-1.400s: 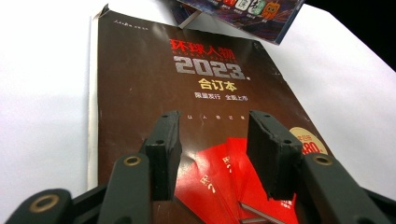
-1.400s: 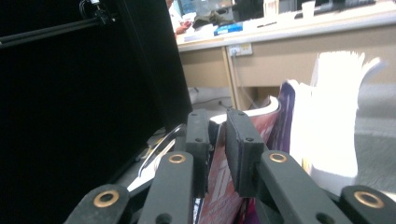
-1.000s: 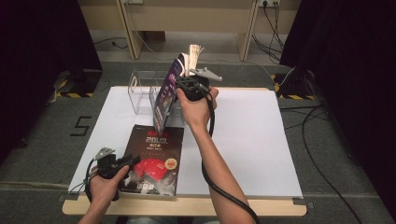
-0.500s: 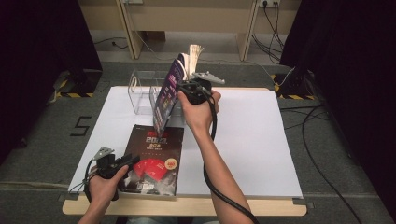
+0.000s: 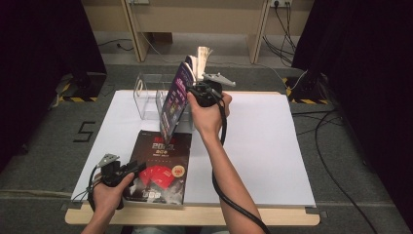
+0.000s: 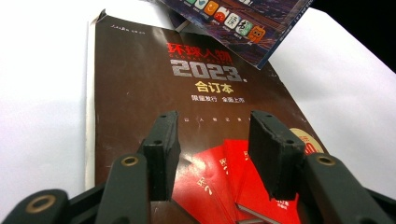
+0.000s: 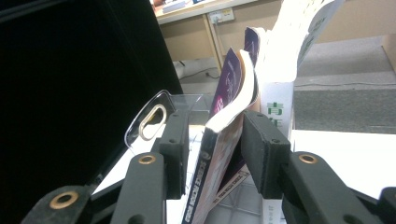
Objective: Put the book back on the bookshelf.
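The right gripper view shows what the high view cannot: the purple glossy-covered magazine point(image 7: 219, 154) stands between the right gripper's point(image 7: 212, 149) black ribbed jaws, its soft spine bowing over at the top, a gap showing beside the left jaw. Those jaws have just been opening, and the pads do not clearly press on it. Just behind it stand a white-spined book point(image 7: 275, 112) and the clear plastic file rack point(image 7: 154, 116) with its oval handle hole.

From the high view, the magazine point(image 5: 174, 100) leans tilted in the rack point(image 5: 148, 100) at the far middle of the white table point(image 5: 272, 151), the right forearm stretched forward.

The left gripper point(image 6: 212, 154) hovers, jaws apart and empty, over the flat dark brown book with red printed fans point(image 6: 187, 121) at the near left edge.
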